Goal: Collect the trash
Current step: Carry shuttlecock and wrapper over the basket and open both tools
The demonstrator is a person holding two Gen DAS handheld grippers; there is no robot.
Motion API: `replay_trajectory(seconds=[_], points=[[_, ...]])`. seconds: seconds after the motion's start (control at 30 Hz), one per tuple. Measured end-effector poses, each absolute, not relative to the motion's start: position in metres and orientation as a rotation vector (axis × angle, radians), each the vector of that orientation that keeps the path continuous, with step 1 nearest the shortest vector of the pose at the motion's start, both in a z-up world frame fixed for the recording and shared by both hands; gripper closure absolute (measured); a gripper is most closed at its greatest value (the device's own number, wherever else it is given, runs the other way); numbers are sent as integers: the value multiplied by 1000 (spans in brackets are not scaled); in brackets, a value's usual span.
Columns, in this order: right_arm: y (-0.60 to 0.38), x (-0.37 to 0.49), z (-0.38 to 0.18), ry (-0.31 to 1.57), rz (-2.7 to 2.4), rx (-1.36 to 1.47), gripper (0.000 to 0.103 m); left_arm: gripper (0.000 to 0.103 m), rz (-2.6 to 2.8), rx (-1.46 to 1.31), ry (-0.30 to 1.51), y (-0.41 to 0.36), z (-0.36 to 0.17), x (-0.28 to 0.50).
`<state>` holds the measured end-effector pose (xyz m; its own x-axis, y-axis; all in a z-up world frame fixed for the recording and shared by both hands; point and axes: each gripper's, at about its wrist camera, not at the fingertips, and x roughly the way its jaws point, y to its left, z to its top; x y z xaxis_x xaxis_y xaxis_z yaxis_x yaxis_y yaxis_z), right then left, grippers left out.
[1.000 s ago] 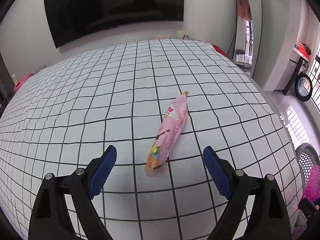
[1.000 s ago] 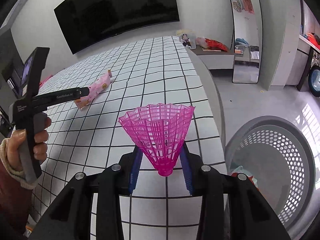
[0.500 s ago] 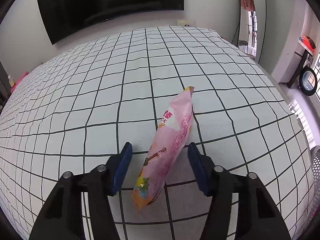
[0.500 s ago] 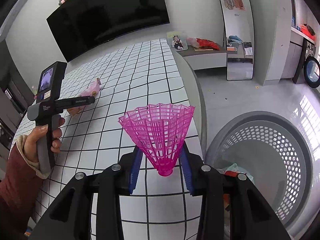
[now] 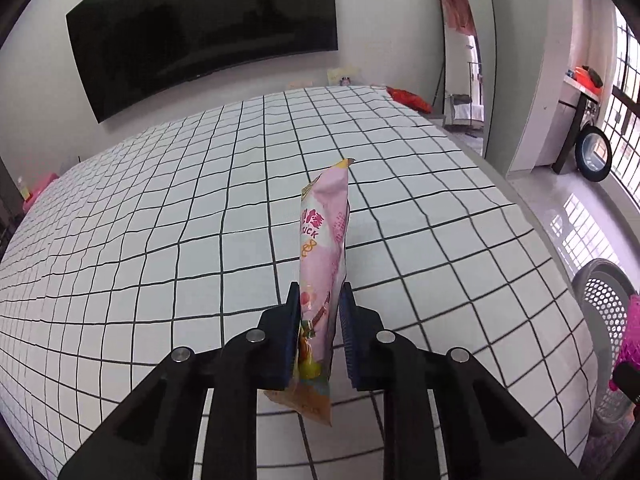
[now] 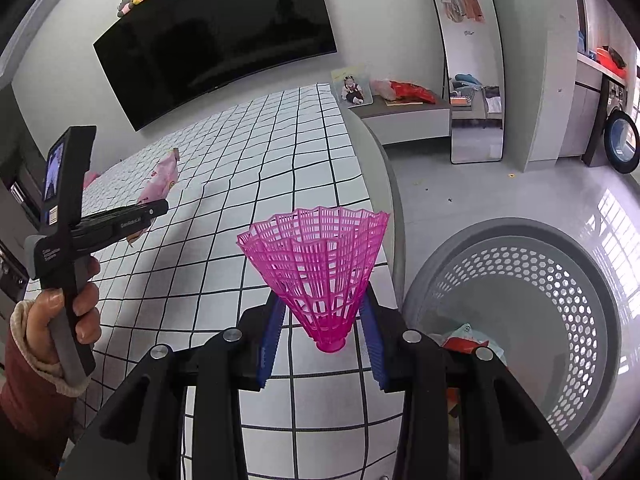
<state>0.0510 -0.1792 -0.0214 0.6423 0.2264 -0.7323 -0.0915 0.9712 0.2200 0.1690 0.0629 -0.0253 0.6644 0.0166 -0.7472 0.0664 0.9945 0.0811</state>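
The left tongs (image 5: 319, 312) have just closed on the pink wrapper (image 5: 323, 264) — its lower end is pinched between the blue pads (image 5: 293, 332), and the rest stands up over the checked surface (image 5: 160, 216). The right tongs (image 6: 323, 320) grip a pink shuttlecock (image 6: 316, 264) by its narrow end, skirt up, at the surface's edge — beside a grey perforated basket (image 6: 560, 280) on the floor, some litter inside.
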Motion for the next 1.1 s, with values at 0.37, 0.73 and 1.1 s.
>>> replay_trajectory(seconds=[0.37,0.73,1.1], points=[[-221,13,-12,808,106,199,67,83,-175,131,777,1,6,101],[-294,-22,-21,802,-50,258,67,83,-347,155,798,-94,2,66],[-357,-32,-38,820,-147,317,67,83,-438,217,857,-162,-23,68]])
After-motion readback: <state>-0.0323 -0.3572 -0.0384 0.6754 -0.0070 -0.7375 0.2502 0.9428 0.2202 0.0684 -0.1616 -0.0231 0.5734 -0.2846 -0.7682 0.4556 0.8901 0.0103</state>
